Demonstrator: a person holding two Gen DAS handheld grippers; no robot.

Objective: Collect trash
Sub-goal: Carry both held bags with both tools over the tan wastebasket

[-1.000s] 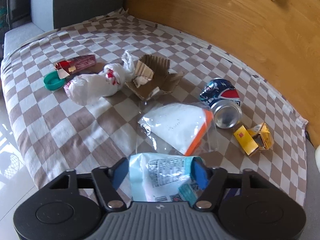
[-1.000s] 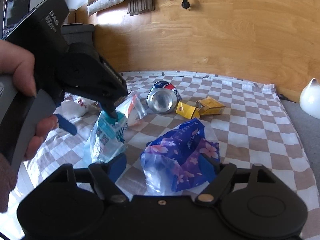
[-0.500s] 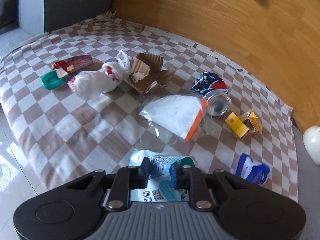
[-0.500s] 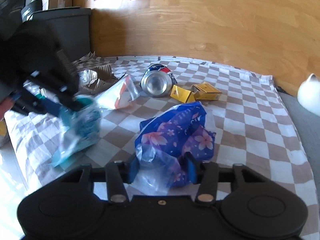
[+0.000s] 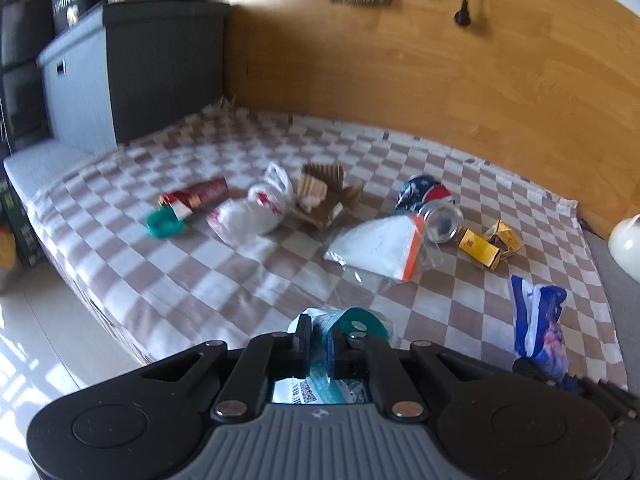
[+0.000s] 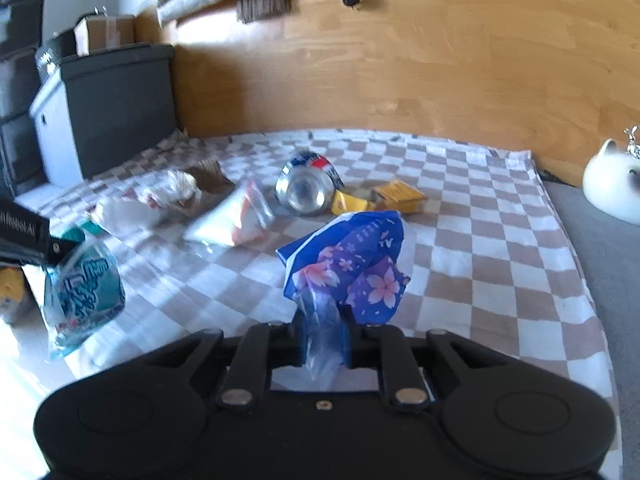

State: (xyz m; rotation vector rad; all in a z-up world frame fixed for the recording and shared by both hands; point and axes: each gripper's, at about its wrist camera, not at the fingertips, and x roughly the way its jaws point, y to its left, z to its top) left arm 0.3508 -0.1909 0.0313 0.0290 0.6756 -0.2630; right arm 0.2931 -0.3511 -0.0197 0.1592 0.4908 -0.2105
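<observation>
both grippers clamped on plastic wrappers above the checked cloth

left gripper: jaws drawn together, pads pressed flat on the teal wrapper. the wrapper's top sticks up just past the fingertips; in the right wrist view the same wrapper hangs below the tool at the far left, clear of the cloth, a pale teal and white pouch with blue lettering, creased

right gripper: jaws closing, with a narrow gap filled by the clear neck of the blue flowered wrapper. the pads press on that neck. the printed part stands up beyond the fingertips, dark blue and purple with pink blossoms, crumpled, its upper edge folded over. in the left wrist view it shows at the near right edge

remaining trash on the checked cloth, left to right in the left wrist view:
- green cap touching the red wrapper
- white plastic bag, knotted, just beside the torn cardboard
- clear pouch with an orange edge, near centre
- crushed can on its side, open end toward the camera, touching the pouch
- yellow carton, flattened, just right of the can

a wooden panel stands behind the cloth
</observation>
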